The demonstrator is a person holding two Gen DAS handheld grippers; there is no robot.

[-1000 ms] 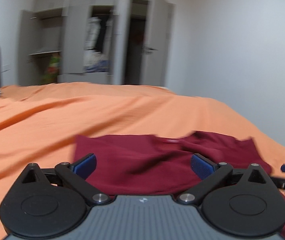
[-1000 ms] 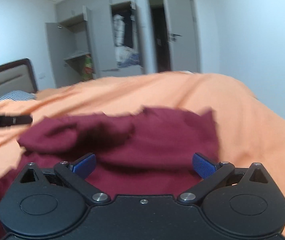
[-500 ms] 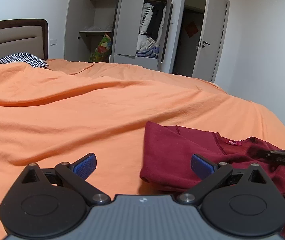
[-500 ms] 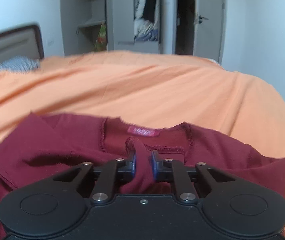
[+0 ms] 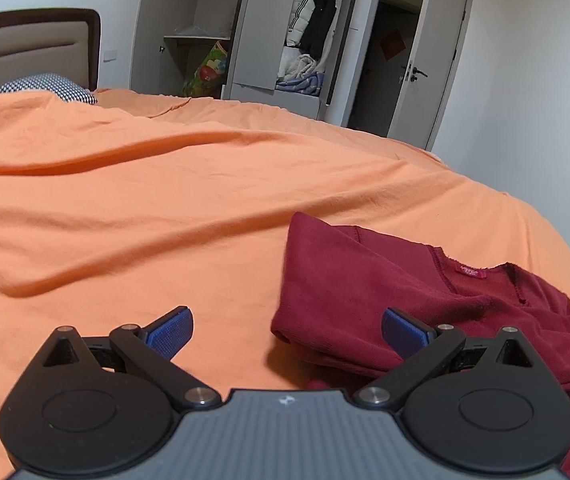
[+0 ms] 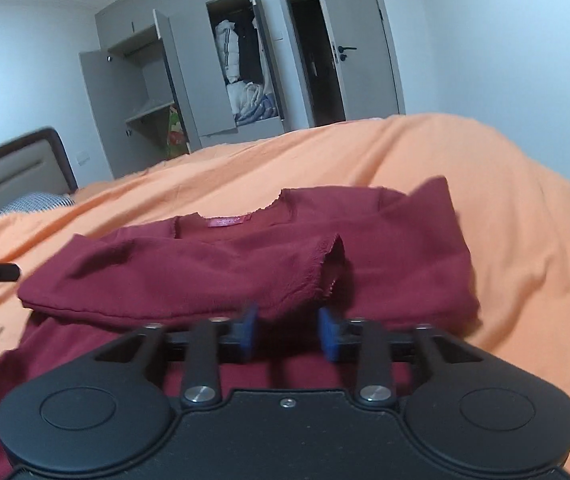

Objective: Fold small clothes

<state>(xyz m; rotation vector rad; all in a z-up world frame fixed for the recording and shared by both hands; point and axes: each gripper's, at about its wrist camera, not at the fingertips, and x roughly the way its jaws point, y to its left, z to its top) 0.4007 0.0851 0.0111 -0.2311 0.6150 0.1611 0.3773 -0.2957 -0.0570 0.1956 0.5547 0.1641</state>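
Observation:
A dark red top (image 6: 245,264) with a pink neck label (image 6: 227,222) lies on the orange bedspread (image 6: 505,216), one side folded across its front. My right gripper (image 6: 287,334) hovers low over the near part of the top. Its blue pads stand partly apart with nothing pinched between them, and a frayed sleeve opening (image 6: 333,264) lies just beyond. In the left wrist view the same top (image 5: 385,288) sits to the right. My left gripper (image 5: 287,332) is wide open over bare bedspread (image 5: 145,216), with its right pad beside the folded edge.
A padded headboard (image 5: 25,52) and a checked pillow (image 5: 49,86) are at the far left. Beyond the bed stand an open wardrobe (image 5: 309,40) with clothes in it and an open door (image 5: 445,68). The bed drops off at the right.
My right gripper, shut on a fold of the top half a second ago, has opened and let it go. The left gripper stays open and has swung left since a second ago.

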